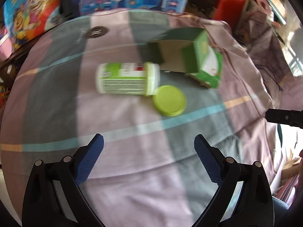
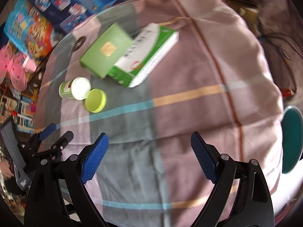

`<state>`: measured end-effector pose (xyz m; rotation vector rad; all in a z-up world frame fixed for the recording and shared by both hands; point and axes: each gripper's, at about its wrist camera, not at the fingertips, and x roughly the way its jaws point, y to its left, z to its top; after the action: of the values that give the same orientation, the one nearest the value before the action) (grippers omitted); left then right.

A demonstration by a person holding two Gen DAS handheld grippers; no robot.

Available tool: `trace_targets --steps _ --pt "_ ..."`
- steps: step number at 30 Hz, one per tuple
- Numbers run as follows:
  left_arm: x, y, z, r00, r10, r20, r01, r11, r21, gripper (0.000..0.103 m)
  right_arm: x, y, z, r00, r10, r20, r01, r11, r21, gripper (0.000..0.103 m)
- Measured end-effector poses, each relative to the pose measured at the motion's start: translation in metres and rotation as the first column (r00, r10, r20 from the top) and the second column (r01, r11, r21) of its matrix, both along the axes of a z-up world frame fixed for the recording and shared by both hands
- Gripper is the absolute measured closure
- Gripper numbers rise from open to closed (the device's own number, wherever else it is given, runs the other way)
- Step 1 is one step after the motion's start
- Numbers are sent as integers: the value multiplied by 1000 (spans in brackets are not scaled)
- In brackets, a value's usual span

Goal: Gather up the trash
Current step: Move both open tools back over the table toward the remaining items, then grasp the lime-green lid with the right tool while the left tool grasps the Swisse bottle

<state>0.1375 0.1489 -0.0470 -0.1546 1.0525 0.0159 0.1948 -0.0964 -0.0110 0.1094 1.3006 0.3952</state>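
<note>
A white and green canister [image 1: 126,79] lies on its side on the plaid cloth, also in the right wrist view [image 2: 74,88]. Its lime green lid [image 1: 169,100] lies loose beside its mouth, also in the right wrist view [image 2: 95,100]. Behind them lie a green carton [image 1: 191,56] and a green-and-white box [image 1: 210,70]; in the right wrist view the carton [image 2: 107,51] and the box [image 2: 149,54] sit side by side. My left gripper [image 1: 148,145] is open and empty, short of the lid. My right gripper [image 2: 149,143] is open and empty, well right of the canister.
A plaid cloth [image 1: 132,170] covers a round glass table. Colourful toy boxes [image 1: 32,11] stand behind it. A teal round object [image 2: 292,140] sits at the right edge. The left gripper [image 2: 51,134] shows at the right view's lower left, and the right gripper's tip [image 1: 284,116] at the left view's right edge.
</note>
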Motion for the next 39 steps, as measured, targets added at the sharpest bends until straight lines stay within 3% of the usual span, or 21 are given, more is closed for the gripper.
trace_targets --steps 7,19,29,31,34,37,39 --pt "-1 69 -14 998 64 -15 -64 998 -11 7 12 72 -16 995 98 -14 -99 995 -11 19" --pt "24 102 -34 999 -37 -23 38 999 13 7 32 145 -48 986 168 17 -167 985 -51 19" --pt "47 108 -36 995 -102 -9 102 995 2 7 34 162 -60 977 205 56 -199 974 -107 44" --pt "53 109 -36 994 -109 -12 109 994 -13 7 34 160 -59 977 204 65 -198 976 -93 55" --pt "60 107 -36 992 -127 -1 127 992 -27 7 35 153 -58 979 196 58 -190 978 -89 57" --pt "68 100 -33 988 -155 19 156 986 -55 7 36 141 -55 982 178 57 -172 981 -91 80" --pt "71 93 -31 983 -176 43 178 982 -59 10 40 133 -53 986 161 47 -157 984 -85 85"
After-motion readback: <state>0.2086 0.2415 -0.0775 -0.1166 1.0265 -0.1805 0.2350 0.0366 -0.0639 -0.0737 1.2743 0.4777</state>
